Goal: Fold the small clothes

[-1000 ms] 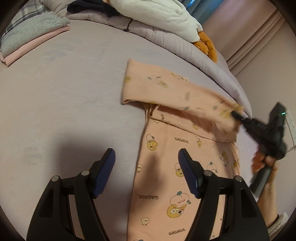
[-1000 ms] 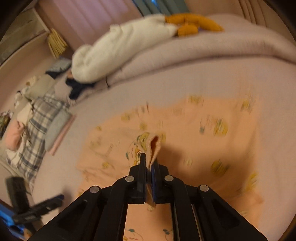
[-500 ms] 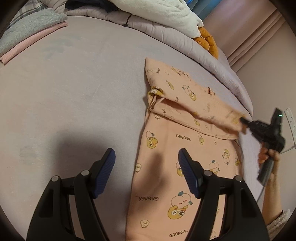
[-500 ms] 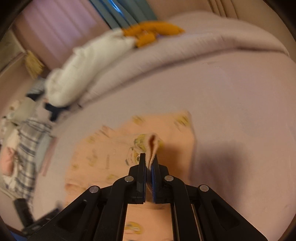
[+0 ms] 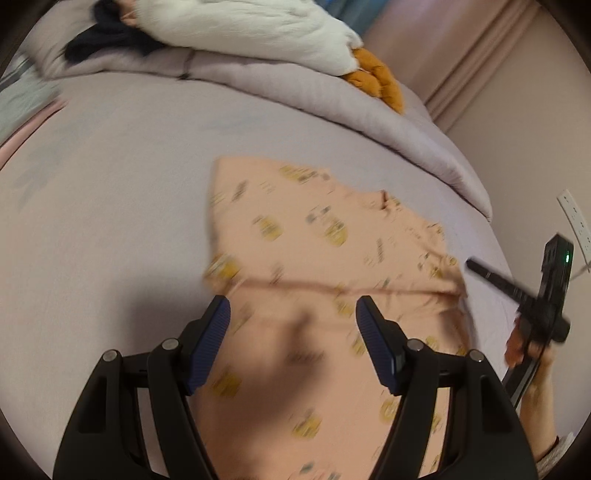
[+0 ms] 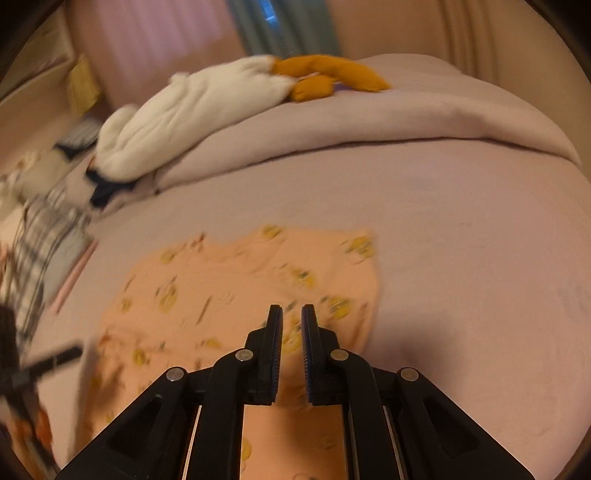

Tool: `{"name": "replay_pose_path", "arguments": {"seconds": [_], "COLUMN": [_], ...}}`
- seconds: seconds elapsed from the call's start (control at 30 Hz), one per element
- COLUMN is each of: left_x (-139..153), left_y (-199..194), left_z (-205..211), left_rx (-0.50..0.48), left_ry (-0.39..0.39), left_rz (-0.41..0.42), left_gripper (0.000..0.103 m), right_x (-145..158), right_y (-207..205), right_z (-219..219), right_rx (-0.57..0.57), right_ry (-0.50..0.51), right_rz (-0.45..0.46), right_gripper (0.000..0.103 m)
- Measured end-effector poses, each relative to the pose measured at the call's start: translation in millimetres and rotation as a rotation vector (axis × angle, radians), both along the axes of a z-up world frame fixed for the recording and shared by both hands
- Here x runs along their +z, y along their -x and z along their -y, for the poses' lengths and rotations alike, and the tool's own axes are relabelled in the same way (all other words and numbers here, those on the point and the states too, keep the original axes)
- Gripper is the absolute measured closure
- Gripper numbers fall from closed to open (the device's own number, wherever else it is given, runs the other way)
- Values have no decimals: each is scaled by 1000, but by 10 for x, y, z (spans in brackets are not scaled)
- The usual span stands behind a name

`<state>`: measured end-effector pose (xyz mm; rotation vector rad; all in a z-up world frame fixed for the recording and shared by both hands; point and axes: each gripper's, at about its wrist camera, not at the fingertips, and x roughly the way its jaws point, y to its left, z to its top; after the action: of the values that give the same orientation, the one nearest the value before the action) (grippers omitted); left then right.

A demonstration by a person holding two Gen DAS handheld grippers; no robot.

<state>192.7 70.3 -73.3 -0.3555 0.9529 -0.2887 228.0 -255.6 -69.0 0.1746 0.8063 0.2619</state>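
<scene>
A peach child's garment (image 5: 314, 266) with yellow cartoon prints lies flat on the bed, its top part folded over the rest. It also shows in the right wrist view (image 6: 229, 295), blurred. My left gripper (image 5: 293, 325) is open and empty, hovering over the garment's near part below the fold edge. My right gripper (image 6: 291, 325) has its jaws slightly apart with nothing between them, just above the garment's right edge. It shows in the left wrist view (image 5: 476, 266) at the right, off the garment's right corner.
A lilac bed sheet (image 5: 110, 221) lies under everything. A rolled duvet (image 5: 332, 107) with a white and orange plush toy (image 5: 266, 29) lies at the back. Folded clothes (image 6: 48, 240) sit at the far left. A wall socket (image 5: 574, 218) is at the right.
My right gripper has let go of the garment's sleeve, opened slightly and pulled off its edge. The folded part now lies flat. My left gripper has moved forward over the garment.
</scene>
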Motion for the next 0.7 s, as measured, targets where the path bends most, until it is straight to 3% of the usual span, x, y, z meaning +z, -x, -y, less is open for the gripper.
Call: {"name": "replay_pose_path", "arguments": {"seconds": [0.1, 0.33, 0.5, 0.7], "left_x": [-57, -414, -406, -237], "left_y": [-224, -447, -434, -176], "left_z": [101, 130, 162, 81], "left_rx": [-22, -19, -44, -21], "left_ry": [6, -81, -119, -88], "left_rz": [-5, -62, -42, -29], "left_gripper": [34, 41, 40, 40], "right_x": [-157, -447, -484, -311], "right_y": [1, 43, 68, 236], "right_z": [-98, -12, -47, -15], "right_rx": [32, 19, 18, 9], "right_ry": [46, 85, 83, 21], "right_rz": [-33, -96, -91, -72], "right_gripper": [95, 96, 95, 95]}}
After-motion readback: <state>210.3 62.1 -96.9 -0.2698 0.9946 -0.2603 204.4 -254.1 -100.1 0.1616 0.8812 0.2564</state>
